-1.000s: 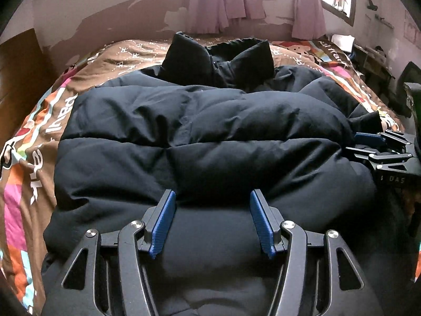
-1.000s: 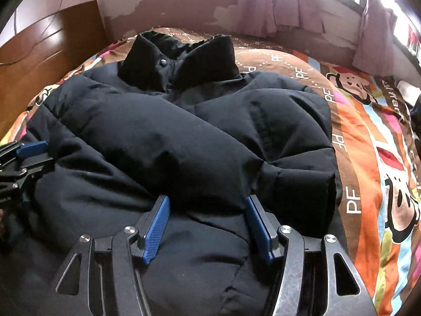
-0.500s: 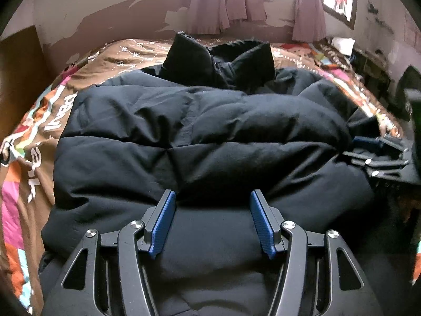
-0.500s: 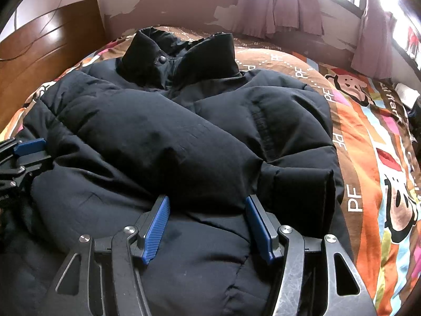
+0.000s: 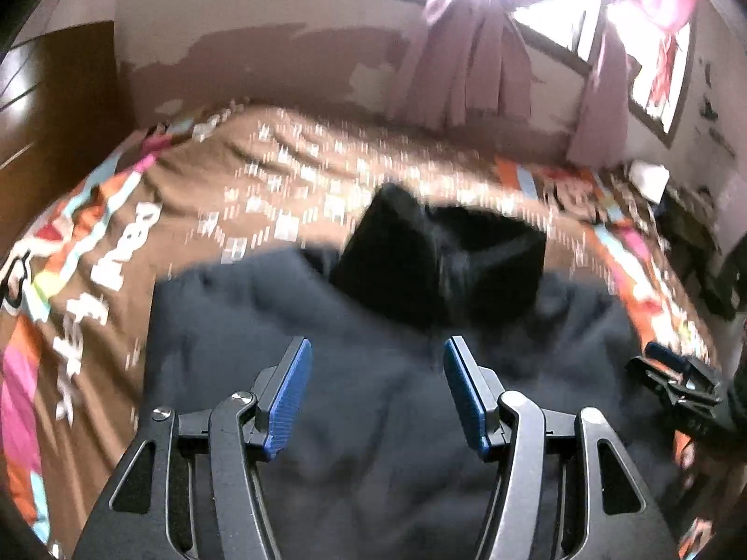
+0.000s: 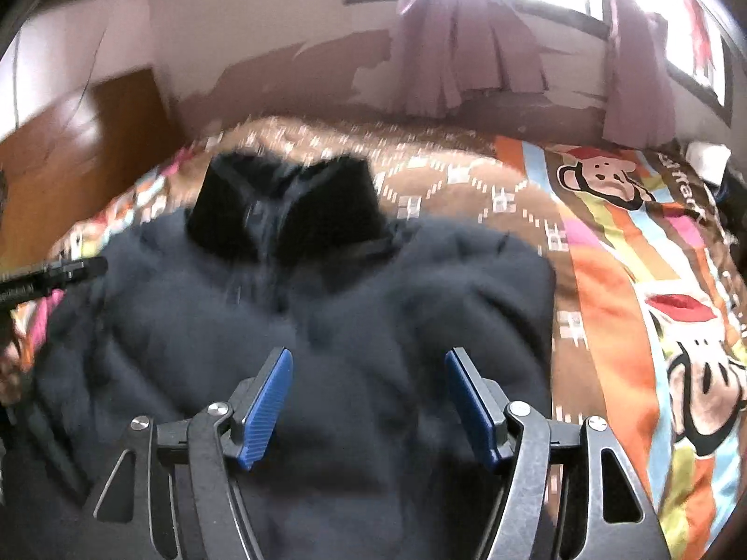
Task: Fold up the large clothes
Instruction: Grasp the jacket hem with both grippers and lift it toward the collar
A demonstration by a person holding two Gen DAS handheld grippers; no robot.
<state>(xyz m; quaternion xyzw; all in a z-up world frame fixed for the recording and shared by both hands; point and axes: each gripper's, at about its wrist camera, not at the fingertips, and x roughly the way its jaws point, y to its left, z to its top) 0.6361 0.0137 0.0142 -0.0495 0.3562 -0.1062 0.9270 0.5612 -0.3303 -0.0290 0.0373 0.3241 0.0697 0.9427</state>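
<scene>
Black puffer jacket (image 6: 299,354) lay folded on the cartoon bedspread (image 6: 621,289), collar at the far end. Left gripper (image 5: 376,392) and right gripper (image 6: 369,401) hovered above it, both open w/ nothing held; right jaws had just been opening. Fold looked released; next probably needs a regrip at the near edge for another fold.

Both views are smeared by motion blur, so the quilting of the dark padded jacket (image 6: 327,326) cannot be made out and its collar (image 5: 439,270) reads as a black mass. The jacket's near hem runs off the bottom edge of each picture. The small white pattern on the bedspread (image 5: 261,186) is streaked (its motifs unreadable). Clutter by the wall at far right (image 5: 691,228) is too dark and small to identify.
</scene>
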